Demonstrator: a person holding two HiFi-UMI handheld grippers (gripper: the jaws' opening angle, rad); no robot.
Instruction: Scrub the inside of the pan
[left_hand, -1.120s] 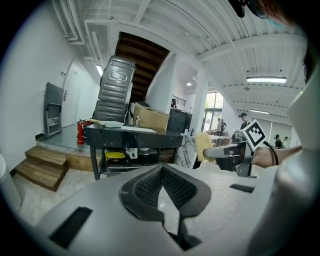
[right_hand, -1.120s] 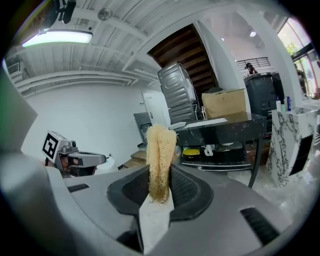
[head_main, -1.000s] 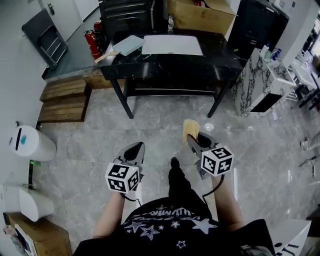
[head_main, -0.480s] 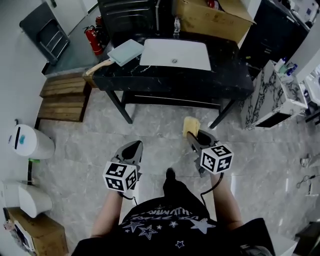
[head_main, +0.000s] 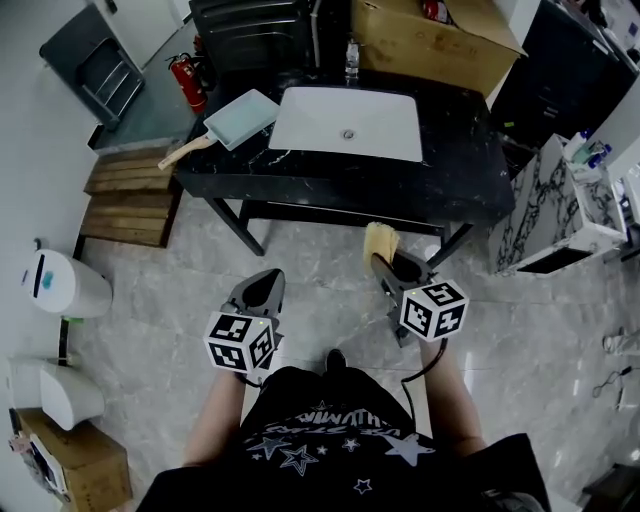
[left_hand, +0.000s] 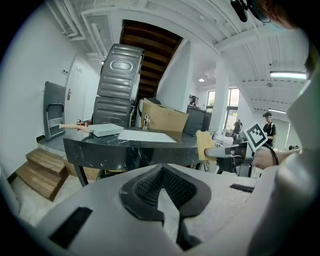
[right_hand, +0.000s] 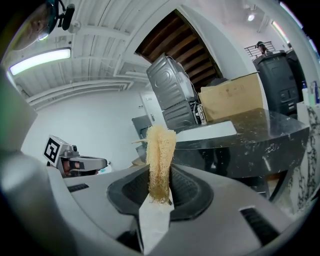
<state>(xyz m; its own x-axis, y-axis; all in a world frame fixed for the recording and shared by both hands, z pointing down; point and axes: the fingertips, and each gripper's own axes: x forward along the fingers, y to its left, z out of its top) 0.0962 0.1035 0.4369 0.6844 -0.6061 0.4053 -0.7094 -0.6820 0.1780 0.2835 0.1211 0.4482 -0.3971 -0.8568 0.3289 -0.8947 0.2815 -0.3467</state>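
A square pale pan (head_main: 241, 116) with a wooden handle lies on the left corner of the black marble table (head_main: 455, 190); it also shows as the pan (left_hand: 104, 129) in the left gripper view. My right gripper (head_main: 380, 262) is shut on a yellow loofah sponge (head_main: 380, 241), which stands upright out of the jaws as the sponge (right_hand: 160, 155). My left gripper (head_main: 268, 282) is shut with nothing in it. Both are held over the floor, short of the table's front edge and well away from the pan.
A white sink (head_main: 346, 124) is set in the tabletop, with a cardboard box (head_main: 432, 40) behind it. A fire extinguisher (head_main: 186, 74) and wooden steps (head_main: 127, 192) are at the left, a white bin (head_main: 64, 285) nearer. A marble-patterned cabinet (head_main: 560, 225) stands at the right.
The table, sink and pan have come closer and lower in the head view. Both grippers have been carried forward toward the table, still shut, the sponge still in the right one.
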